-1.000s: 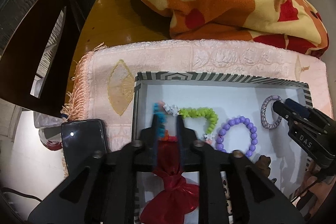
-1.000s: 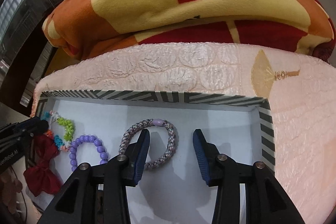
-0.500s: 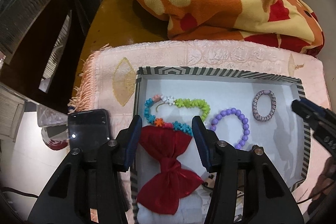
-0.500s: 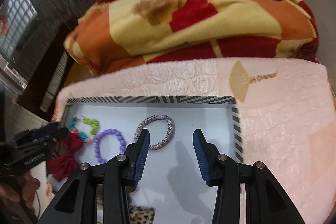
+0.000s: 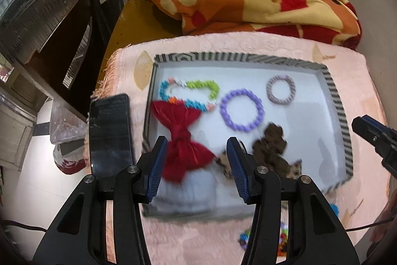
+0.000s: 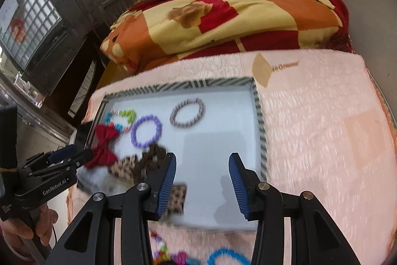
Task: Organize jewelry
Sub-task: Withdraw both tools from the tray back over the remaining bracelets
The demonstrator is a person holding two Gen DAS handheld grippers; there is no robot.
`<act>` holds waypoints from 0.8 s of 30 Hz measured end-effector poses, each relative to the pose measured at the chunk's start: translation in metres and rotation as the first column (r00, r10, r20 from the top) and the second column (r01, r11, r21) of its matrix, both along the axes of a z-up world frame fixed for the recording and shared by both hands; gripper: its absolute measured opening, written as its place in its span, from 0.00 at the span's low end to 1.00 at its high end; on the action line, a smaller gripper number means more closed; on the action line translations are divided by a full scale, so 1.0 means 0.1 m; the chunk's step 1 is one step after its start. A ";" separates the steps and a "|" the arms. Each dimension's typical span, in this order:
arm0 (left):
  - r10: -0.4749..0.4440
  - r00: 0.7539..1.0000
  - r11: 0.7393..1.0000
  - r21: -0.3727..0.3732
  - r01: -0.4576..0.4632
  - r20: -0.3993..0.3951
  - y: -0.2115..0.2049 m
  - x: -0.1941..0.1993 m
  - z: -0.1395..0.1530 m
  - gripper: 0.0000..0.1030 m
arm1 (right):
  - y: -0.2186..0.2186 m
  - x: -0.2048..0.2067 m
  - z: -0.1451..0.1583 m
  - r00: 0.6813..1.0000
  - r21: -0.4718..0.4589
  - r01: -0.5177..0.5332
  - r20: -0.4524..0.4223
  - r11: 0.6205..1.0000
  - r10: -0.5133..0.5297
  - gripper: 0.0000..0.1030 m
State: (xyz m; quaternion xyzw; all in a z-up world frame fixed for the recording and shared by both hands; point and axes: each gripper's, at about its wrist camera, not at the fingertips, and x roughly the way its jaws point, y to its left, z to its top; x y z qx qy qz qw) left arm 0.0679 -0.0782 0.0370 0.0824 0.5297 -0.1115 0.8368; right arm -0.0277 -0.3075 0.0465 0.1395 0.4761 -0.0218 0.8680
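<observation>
Both hand-held grippers have pulled back and up from the striped tray (image 5: 332,93) since a second ago. Left hand-held gripper (image 5: 196,167) now stands wide and empty — the red bow (image 5: 183,140) lies just ahead of its fingers, the multicolour bead bracelet (image 5: 191,93) beyond. Right hand-held gripper (image 6: 202,184) is open, holding nothing; the braided bracelet (image 6: 187,112) and the purple bead bracelet (image 6: 146,131) lie ahead, apart from it.

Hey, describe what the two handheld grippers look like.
Both are black plastic with silver screws and ribbed blue pads on the fingers. The left gripper carries white "GenRobot.AI" lettering on its side, and a thin black cable trails near the right gripper.
</observation>
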 end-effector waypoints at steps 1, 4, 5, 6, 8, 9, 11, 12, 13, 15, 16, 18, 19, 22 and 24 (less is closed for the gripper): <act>0.000 1.000 1.000 -0.001 0.000 0.002 -0.01 -0.05 0.00 0.47 | 0.01 -0.07 -0.01 1.000 -0.002 -0.003 -0.002 1.000 0.003 0.41; 0.001 1.000 1.000 -0.002 -0.001 0.009 -0.05 -0.28 0.03 0.47 | 0.03 -0.28 -0.04 1.000 -0.006 -0.008 -0.011 1.000 0.008 0.41; 0.001 1.000 1.000 -0.002 -0.001 0.009 -0.07 -0.35 0.03 0.47 | 0.04 -0.35 -0.05 1.000 -0.007 -0.008 -0.015 1.000 0.008 0.41; 0.002 1.000 1.000 -0.003 -0.002 0.007 -0.08 -0.42 0.03 0.47 | 0.04 -0.43 -0.06 1.000 -0.008 -0.008 -0.018 1.000 0.007 0.41; 0.003 1.000 1.000 -0.004 -0.003 0.003 -0.11 -0.57 0.02 0.47 | 0.04 -0.58 -0.09 1.000 -0.005 -0.008 -0.025 1.000 0.008 0.41; 0.001 1.000 1.000 -0.003 -0.001 0.003 -0.12 -0.64 0.02 0.47 | 0.04 -0.63 -0.10 1.000 -0.004 -0.009 -0.028 1.000 0.009 0.41; -0.001 1.000 1.000 0.002 0.001 0.003 -0.15 -0.79 0.01 0.47 | 0.04 -0.75 -0.13 0.999 -0.003 -0.013 -0.034 1.000 0.013 0.42; -0.001 1.000 1.000 0.002 0.001 0.002 -0.16 -0.86 0.01 0.48 | 0.04 -0.81 -0.15 0.999 -0.002 -0.016 -0.037 1.000 0.016 0.42; -0.001 1.000 1.000 0.001 0.001 -0.001 -0.17 -0.91 0.00 0.48 | 0.05 -0.86 -0.16 0.999 0.000 -0.019 -0.038 1.000 0.019 0.42; 0.002 1.000 1.000 0.001 -0.002 -0.003 -0.18 -1.05 -0.01 0.49 | 0.04 -0.97 -0.19 0.999 0.003 -0.022 -0.039 1.000 0.022 0.43; 0.002 1.000 1.000 0.002 -0.002 -0.002 -0.19 -1.11 -0.01 0.50 | 0.04 -1.03 -0.20 0.999 0.005 -0.022 -0.040 1.000 0.023 0.43; 0.001 1.000 1.000 0.005 -0.001 0.005 -0.21 -1.25 -0.01 0.50 | 0.04 -1.14 -0.23 0.999 0.006 -0.024 -0.045 1.000 0.024 0.46; 0.000 1.000 1.000 0.006 0.000 0.007 -0.22 -1.31 -0.01 0.50 | 0.04 -1.18 -0.24 0.999 0.007 -0.024 -0.045 1.000 0.025 0.48; -0.002 1.000 1.000 0.005 0.002 0.003 -0.23 -1.47 -0.02 0.50 | 0.04 -1.32 -0.29 0.998 0.013 -0.027 -0.051 1.000 0.028 0.49; -0.002 1.000 1.000 0.001 0.002 -0.004 -0.23 -1.57 -0.04 0.52 | 0.05 -1.40 -0.32 0.998 0.011 -0.031 -0.060 0.999 0.032 0.49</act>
